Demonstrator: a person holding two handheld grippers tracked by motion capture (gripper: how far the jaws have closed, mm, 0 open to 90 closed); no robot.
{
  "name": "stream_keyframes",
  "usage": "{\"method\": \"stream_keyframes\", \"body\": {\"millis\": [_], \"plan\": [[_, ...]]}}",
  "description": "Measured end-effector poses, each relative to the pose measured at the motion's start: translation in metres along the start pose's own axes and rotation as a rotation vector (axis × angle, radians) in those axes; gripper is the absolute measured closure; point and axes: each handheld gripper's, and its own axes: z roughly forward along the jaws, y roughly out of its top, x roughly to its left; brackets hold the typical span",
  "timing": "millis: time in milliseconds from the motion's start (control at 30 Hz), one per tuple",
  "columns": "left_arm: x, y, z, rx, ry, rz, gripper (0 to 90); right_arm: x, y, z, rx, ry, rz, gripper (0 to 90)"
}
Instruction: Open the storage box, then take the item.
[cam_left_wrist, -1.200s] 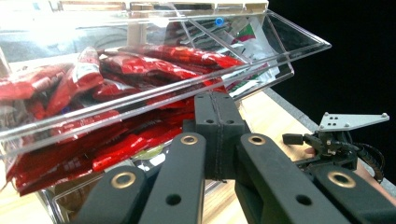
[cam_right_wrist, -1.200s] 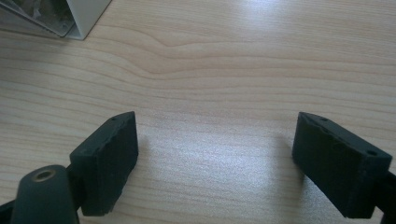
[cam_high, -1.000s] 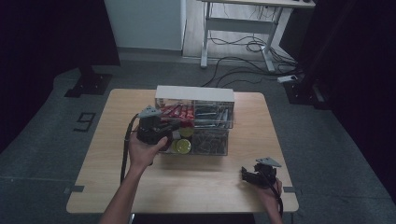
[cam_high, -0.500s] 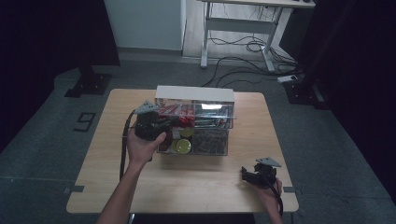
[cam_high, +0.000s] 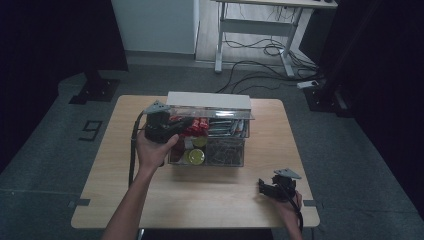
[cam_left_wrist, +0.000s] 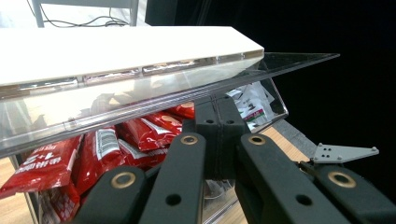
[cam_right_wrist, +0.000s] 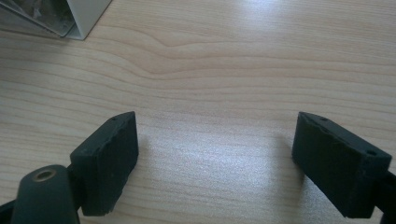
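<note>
My left gripper (cam_left_wrist: 218, 121), jaws closed together, pushes under the clear lid (cam_left_wrist: 140, 100) of the box (cam_high: 235, 150); red packets (cam_left_wrist: 100, 151) lie at eight o'clock of it. My right gripper (cam_right_wrist: 217, 158) rests wide on the table (cam_right_wrist: 224, 60).

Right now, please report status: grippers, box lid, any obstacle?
Left gripper shut, under clear lid. Right gripper open, on table. Red packets below lid.

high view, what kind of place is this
Probably a lab or recording studio, not a home: a lone wooden table stands on grey carpet between black curtains, with loose cables under a desk frame behind. On the table sits a clear box of red packets.
</note>
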Motion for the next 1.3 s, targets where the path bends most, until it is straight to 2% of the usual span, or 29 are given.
{"method": "stream_keyframes", "body": {"millis": [667, 967, 1167, 1300], "plan": [[0.001, 0.003, 0.001, 0.002, 0.009, 0.002, 90.0, 0.0, 0.0, 0.0, 0.0, 0.0, 0.0, 14.7], [0.002, 0.004, 0.003, 0.0, 0.001, 0.001, 90.0, 0.0, 0.0, -0.002, -0.011, 0.003, 0.002, 22.1], [0.004, 0.004, 0.005, 0.002, -0.007, 0.006, 90.0, 0.001, 0.009, -0.013, -0.066, 0.041, 0.034, 27.0], [0.005, 0.005, 0.007, 0.002, -0.009, 0.003, 90.0, 0.004, 0.019, -0.026, -0.114, 0.055, 0.037, 29.0]]}}
